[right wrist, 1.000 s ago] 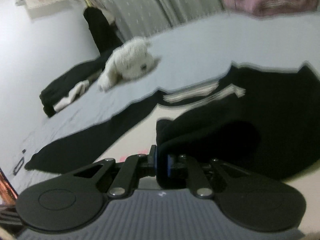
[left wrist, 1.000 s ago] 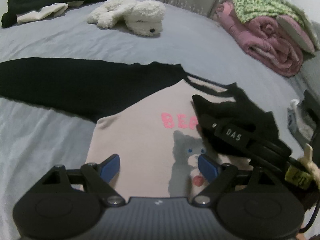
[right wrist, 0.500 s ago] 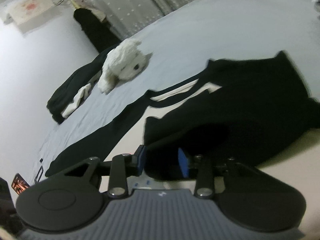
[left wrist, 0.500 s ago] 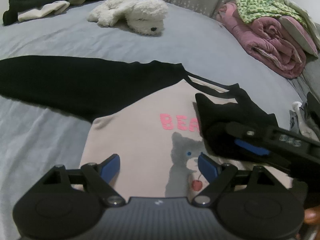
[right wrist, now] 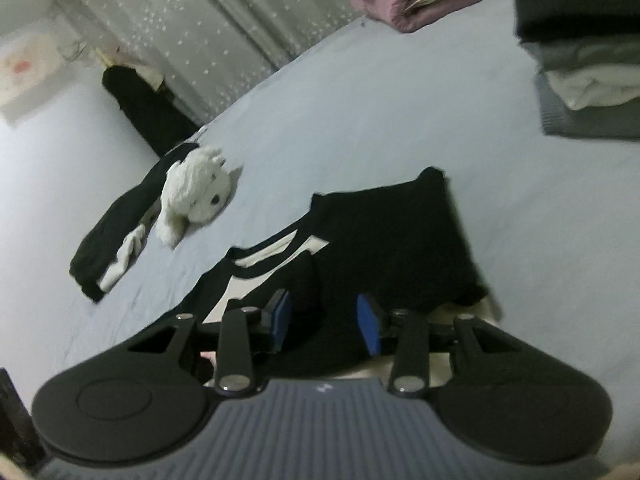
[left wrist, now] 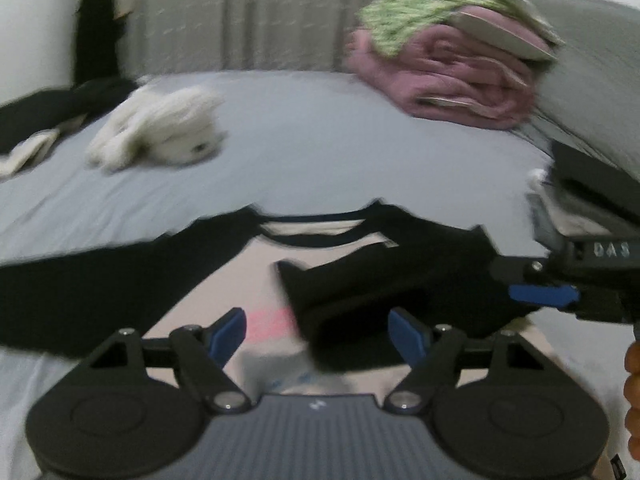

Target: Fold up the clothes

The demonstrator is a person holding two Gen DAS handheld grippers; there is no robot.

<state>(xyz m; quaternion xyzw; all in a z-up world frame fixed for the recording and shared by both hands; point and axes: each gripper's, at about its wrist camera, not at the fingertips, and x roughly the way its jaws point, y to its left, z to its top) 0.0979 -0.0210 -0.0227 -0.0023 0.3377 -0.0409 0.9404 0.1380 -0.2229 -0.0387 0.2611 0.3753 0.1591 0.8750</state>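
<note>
- Shirt point(left wrist: 264, 268): pale body, black sleeves, lying flat on the grey bed sheet point(left wrist: 320, 140) across the lower middle of your left wrist view. Its pink lettering is smeared by blur and half covered; you cannot read it.
- Folded sleeve point(left wrist: 384, 292): black, laid over the shirt's chest, its lower end hidden behind your tool.
- Left gripper point(left wrist: 318, 334): jaws spread wide and just narrowing a little, nothing pinched; the sleeve end sits between the pads without touching them.
- Right gripper point(right wrist: 324, 322): jaws parted, having just opened. Black cloth lies between the blue pads; no pad presses it.
- Your right hand point(left wrist: 632, 396): only fingers show, cut off at the right edge.
- Plush toy point(right wrist: 196, 196): white, left of centre in your right wrist view, beside a dark garment point(right wrist: 116, 236).
- Pink blanket point(left wrist: 444, 76): upper right, blurred, green cloth on top.
- Stacked clothes point(right wrist: 588, 80): right edge, partly cropped.
</note>
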